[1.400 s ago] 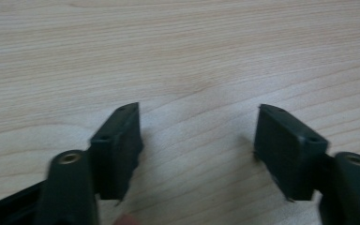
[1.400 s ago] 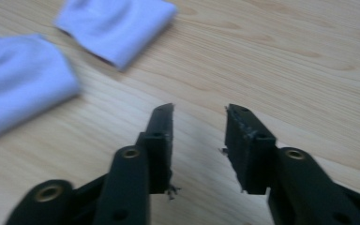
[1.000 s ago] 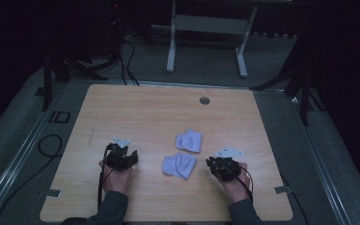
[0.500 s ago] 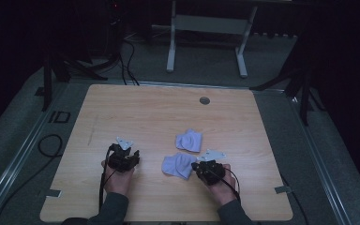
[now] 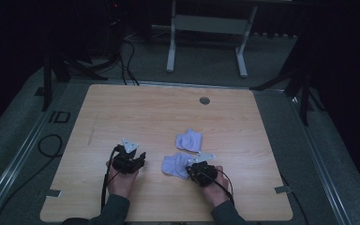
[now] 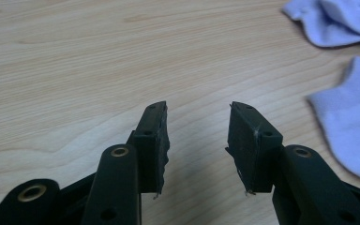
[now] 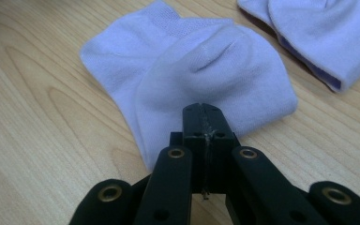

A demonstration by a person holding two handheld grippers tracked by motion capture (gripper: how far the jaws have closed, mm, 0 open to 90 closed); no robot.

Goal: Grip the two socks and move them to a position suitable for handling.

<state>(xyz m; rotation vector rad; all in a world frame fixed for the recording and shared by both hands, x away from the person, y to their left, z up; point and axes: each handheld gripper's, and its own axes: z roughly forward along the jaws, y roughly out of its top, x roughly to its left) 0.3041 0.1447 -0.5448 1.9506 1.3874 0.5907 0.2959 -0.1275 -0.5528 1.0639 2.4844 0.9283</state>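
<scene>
Two pale lilac socks lie on the wooden table [image 5: 136,108]. The near sock [image 5: 173,164] [image 7: 168,61] is crumpled just ahead of my right gripper [image 5: 189,169] [image 7: 201,108], whose jaws are shut with their tips over the sock's near edge; I cannot tell if fabric is pinched. The far sock [image 5: 190,139] [image 7: 318,33] lies just beyond it. My left gripper [image 5: 140,158] [image 6: 198,112] is open over bare wood, left of both socks, with nothing between its jaws. In the left gripper view, the near sock [image 6: 351,122] and far sock [image 6: 337,18] sit at the right.
A round grommet [image 5: 205,100] sits near the table's far edge. Tape marks [image 5: 281,189] are stuck at the front corners. A metal stand [image 5: 206,28] and cables [image 5: 47,145] lie on the floor beyond and beside the table.
My right gripper has moved left to the near sock's edge. The left gripper has shifted slightly right and forward. Both socks lie where they were.
</scene>
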